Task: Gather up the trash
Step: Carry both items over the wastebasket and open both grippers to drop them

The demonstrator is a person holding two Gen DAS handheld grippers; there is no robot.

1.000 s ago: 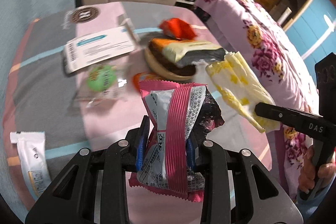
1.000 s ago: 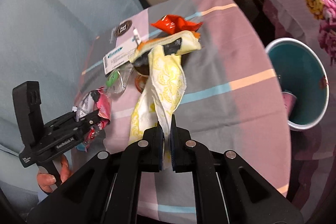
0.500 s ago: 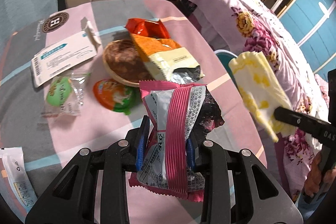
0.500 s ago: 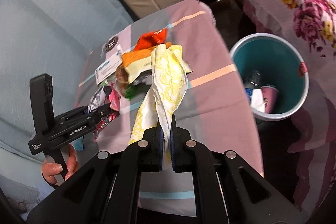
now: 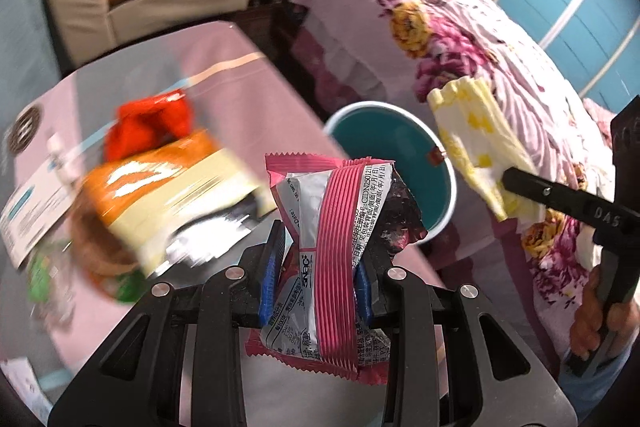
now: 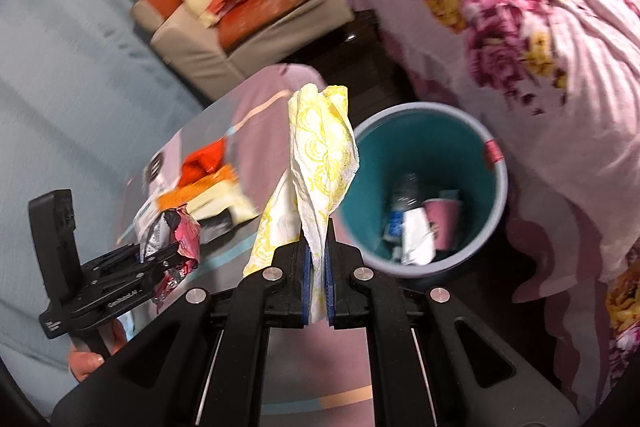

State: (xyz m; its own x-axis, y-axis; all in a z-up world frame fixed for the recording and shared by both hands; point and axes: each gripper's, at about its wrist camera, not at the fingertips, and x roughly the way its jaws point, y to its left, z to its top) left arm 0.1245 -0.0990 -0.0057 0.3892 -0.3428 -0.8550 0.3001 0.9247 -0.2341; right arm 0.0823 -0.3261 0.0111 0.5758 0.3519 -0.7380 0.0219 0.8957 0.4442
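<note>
Between the blue pads of the left gripper (image 5: 316,267), a pink snack wrapper (image 5: 332,251) is pinched upright above the table (image 5: 168,67). A crumpled yellow napkin (image 6: 320,163) is clamped between the closed jaws of the right gripper (image 6: 316,279), near the teal bin (image 6: 496,187) beside the table. Inside the bin, a pink cup (image 6: 442,219) and white scraps are seen. On the table, an orange bag (image 5: 160,179) and red wrapper (image 5: 148,123) are left, blurred.

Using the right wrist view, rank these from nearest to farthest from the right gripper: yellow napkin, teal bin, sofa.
1. Yellow napkin, clamped in the right gripper.
2. Teal bin, on the floor ahead, to the right.
3. Sofa, far beyond the table, upper left.
</note>
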